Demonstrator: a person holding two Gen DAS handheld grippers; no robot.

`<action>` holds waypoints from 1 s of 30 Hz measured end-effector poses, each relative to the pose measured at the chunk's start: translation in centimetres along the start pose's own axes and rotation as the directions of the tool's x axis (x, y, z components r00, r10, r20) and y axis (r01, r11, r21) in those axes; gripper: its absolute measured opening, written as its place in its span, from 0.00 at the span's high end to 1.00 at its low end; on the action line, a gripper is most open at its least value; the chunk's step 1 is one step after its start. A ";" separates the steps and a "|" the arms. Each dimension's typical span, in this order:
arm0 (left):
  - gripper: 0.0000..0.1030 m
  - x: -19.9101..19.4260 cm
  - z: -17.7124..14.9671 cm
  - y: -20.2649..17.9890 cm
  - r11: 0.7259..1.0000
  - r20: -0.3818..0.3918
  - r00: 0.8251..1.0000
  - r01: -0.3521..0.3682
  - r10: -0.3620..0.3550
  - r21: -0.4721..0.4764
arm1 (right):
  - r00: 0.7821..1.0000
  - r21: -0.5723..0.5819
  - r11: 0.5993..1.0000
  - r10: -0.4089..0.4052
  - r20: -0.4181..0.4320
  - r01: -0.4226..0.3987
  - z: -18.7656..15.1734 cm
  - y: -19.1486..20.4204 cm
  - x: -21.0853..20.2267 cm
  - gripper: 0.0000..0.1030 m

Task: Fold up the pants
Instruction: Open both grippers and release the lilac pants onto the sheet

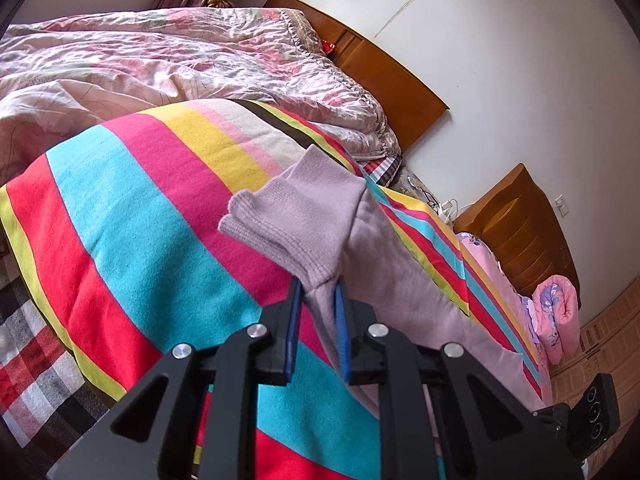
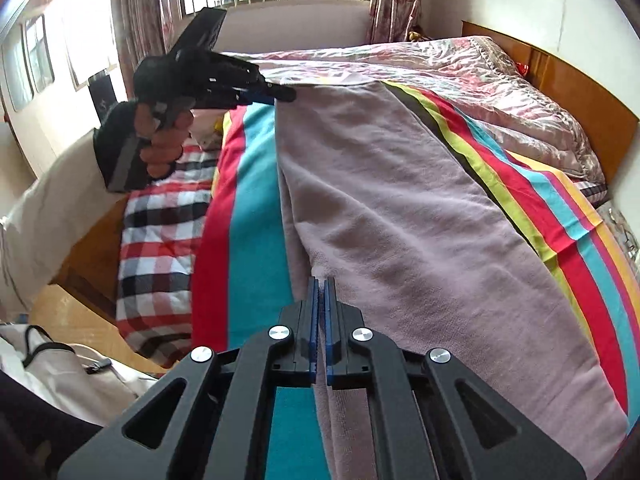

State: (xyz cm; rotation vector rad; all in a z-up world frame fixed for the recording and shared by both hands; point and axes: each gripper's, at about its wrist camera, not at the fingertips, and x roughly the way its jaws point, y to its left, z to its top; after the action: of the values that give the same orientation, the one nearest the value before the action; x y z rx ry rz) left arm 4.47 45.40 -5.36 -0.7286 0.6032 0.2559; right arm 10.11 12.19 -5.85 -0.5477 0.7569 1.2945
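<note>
Left gripper (image 1: 318, 286) is pinching the cuffs (image 1: 292, 220), lifting them off the blanket (image 1: 160, 216); right gripper (image 2: 321, 286) is clamping the near edge of the pants (image 2: 400, 208), which are lying lengthwise on the bed, one end raised; probably mid-fold; next, likely carrying the cuffs over toward the waist, keeping edges aligned.

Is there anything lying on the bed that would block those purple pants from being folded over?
Nothing visible does. The pants lie alone on the striped blanket; both the left gripper and the right gripper already pinch them. The rumpled quilt sits beyond them.
</note>
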 end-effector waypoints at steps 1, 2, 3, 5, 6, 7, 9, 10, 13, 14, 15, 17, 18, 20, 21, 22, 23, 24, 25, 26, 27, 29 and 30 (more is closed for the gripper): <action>0.84 0.2 0.1 -0.1 1.000 -0.008 1.000 -0.017 0.017 0.004 | 1.000 -0.003 1.000 0.009 -0.012 -0.009 -0.1 0.0 0.1 0.99; 0.84 0.5 0.1 0.2 0.999 -0.019 0.999 -0.034 0.034 -0.001 | 0.999 -0.011 1.000 0.012 -0.032 -0.012 -0.3 0.2 0.5 0.99; 0.84 1.0 0.0 0.6 0.999 -0.032 0.998 -0.047 0.046 -0.016 | 0.998 -0.020 1.000 0.012 -0.055 -0.013 -0.7 0.5 1.2 0.99; 0.84 1.5 -0.5 1.7 0.997 -0.048 0.998 -0.050 0.047 -0.053 | 0.995 -0.035 0.999 0.007 -0.096 -0.011 -1.6 1.1 2.6 0.99; 0.84 1.5 -0.7 1.9 0.997 -0.043 0.998 -0.046 0.043 -0.062 | 0.994 -0.039 0.999 0.004 -0.107 -0.008 -1.9 1.2 3.1 0.98; 0.84 1.4 -0.8 2.0 0.997 -0.039 0.998 -0.043 0.041 -0.068 | 0.994 -0.037 0.999 0.002 -0.106 -0.006 -2.1 1.3 3.2 0.98; 0.84 1.2 -0.7 2.0 0.997 -0.034 0.999 -0.038 0.036 -0.071 | 0.996 -0.035 0.999 0.005 -0.088 -0.008 -1.9 1.2 2.6 0.98; 0.84 1.3 -0.6 1.9 0.997 -0.034 0.999 -0.041 0.039 -0.062 | 0.997 -0.037 0.999 0.000 -0.081 -0.003 -1.7 1.1 2.2 0.98; 0.81 1.8 -0.4 1.7 0.997 -0.055 0.996 -0.065 0.063 -0.030 | 0.995 -0.043 0.999 -0.004 -0.096 -0.001 -1.8 0.8 2.7 0.98; 0.77 2.0 -0.4 1.9 0.997 -0.061 0.996 -0.066 0.064 -0.034 | 0.994 -0.048 0.999 -0.009 -0.112 0.003 -2.1 0.9 3.2 0.98; 0.73 2.1 -0.4 2.2 0.997 -0.064 0.996 -0.064 0.062 -0.040 | 0.994 -0.047 0.999 -0.005 -0.106 0.000 -2.3 1.0 3.5 0.98; 0.72 2.3 -0.4 2.6 0.997 -0.064 0.997 -0.048 0.044 -0.056 | 0.995 -0.031 1.000 -0.002 -0.102 -0.001 -2.3 1.0 3.5 0.98; 0.71 2.3 -0.3 2.8 0.997 -0.062 0.998 -0.038 0.034 -0.062 | 0.995 -0.032 0.999 -0.005 -0.100 0.002 -2.3 1.0 3.4 0.98; 0.69 2.2 -0.3 3.0 0.997 -0.062 0.997 -0.042 0.039 -0.060 | 0.995 -0.032 0.999 -0.007 -0.101 0.004 -2.3 1.0 3.4 0.98; 0.67 2.2 -0.3 3.0 0.997 -0.062 0.997 -0.049 0.045 -0.061 | 0.995 -0.034 0.999 -0.009 -0.101 0.005 -2.4 1.1 3.4 0.98; 0.66 2.0 -0.4 2.9 0.996 -0.063 0.996 -0.060 0.056 -0.067 | 0.995 -0.031 1.000 -0.004 -0.100 0.001 -2.5 1.0 3.5 0.98; 0.63 1.7 -0.5 2.9 0.994 -0.064 0.995 -0.077 0.073 -0.076 | 0.995 -0.024 1.000 0.008 -0.098 -0.011 -2.5 0.9 3.4 0.96; 0.52 1.2 -0.6 2.8 0.990 -0.059 0.993 -0.107 0.102 -0.087 | 0.995 -0.015 0.999 0.028 -0.094 -0.030 -2.5 0.8 3.4 0.92; 0.45 0.4 -0.7 2.7 0.981 -0.035 0.986 -0.166 0.163 -0.101 | 0.994 -0.011 0.999 0.045 -0.095 -0.046 -2.6 0.8 3.2 0.88; 0.41 -0.8 -0.9 2.5 0.966 0.008 0.971 -0.236 0.238 -0.107 | 0.993 -0.010 0.998 0.062 -0.099 -0.064 -2.6 0.8 2.9 0.82; 0.40 -2.2 -1.1 1.6 0.946 0.060 0.947 -0.308 0.315 -0.099 | 0.992 -0.006 0.997 0.082 -0.099 -0.083 -2.6 0.9 2.4 0.71; 0.35 -4.4 -1.4 -0.7 0.942 0.139 0.931 -0.334 0.337 -0.047 | 0.994 0.008 0.996 0.092 -0.054 -0.091 -2.6 0.9 0.6 0.68; 0.30 -5.0 -1.7 -2.4 0.957 0.152 0.946 -0.288 0.286 -0.005 | 0.997 0.032 0.997 0.078 -0.021 -0.077 -2.6 0.5 -0.6 0.68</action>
State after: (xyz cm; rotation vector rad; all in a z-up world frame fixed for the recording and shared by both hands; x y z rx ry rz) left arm 0.73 42.43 -2.11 -0.5965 0.5654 0.5707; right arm 9.04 10.01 -7.11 -0.5127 0.8224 1.3476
